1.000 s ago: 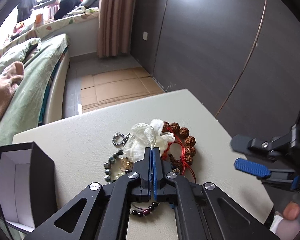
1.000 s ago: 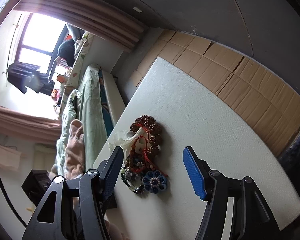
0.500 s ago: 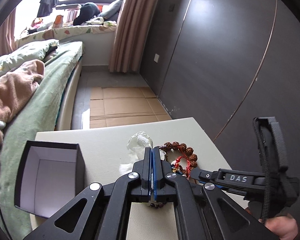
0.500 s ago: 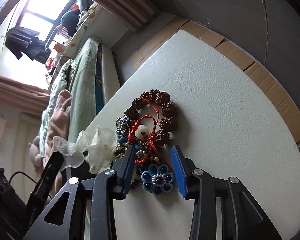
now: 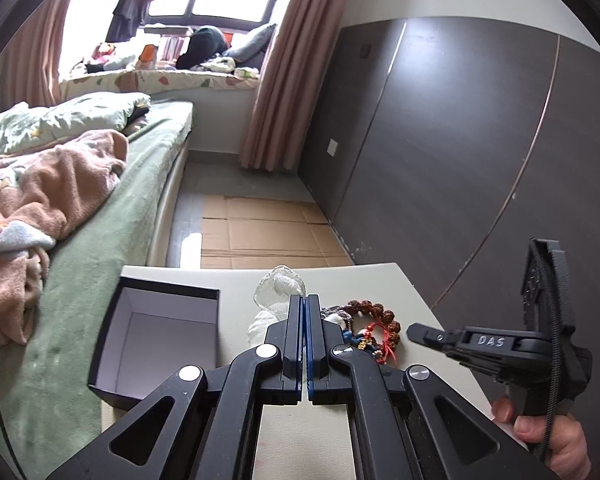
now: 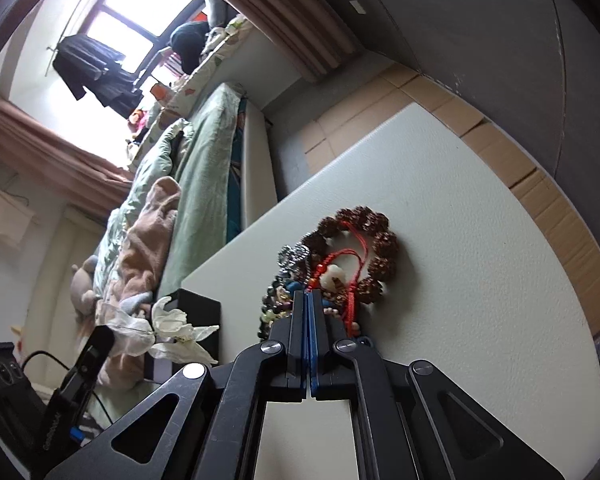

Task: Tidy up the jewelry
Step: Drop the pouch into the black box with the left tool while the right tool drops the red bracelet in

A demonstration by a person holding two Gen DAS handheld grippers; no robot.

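Observation:
A pile of jewelry lies on the white table (image 6: pixel 480 264): a brown seed-bead bracelet (image 6: pixel 382 246) with red cord, a silver chain (image 6: pixel 292 256), and dark bead strands. My left gripper (image 5: pixel 304 300) is shut on a white gauzy pouch (image 5: pixel 278 286), held above the table; the pouch also shows in the right wrist view (image 6: pixel 168 332). My right gripper (image 6: pixel 308 296) is shut at the near edge of the pile; what it pinches is hidden. An open black box (image 5: pixel 160 332) with a pale lining sits at the left.
A bed with green covers (image 5: pixel 100 208) and a pink blanket runs along the table's left side. Cardboard sheets (image 5: pixel 260 232) cover the floor beyond. A dark wardrobe wall (image 5: pixel 460 160) stands to the right.
My left gripper has lifted the white pouch off the pile and swung toward the box. My right gripper moved onto the pile and closed from wide open.

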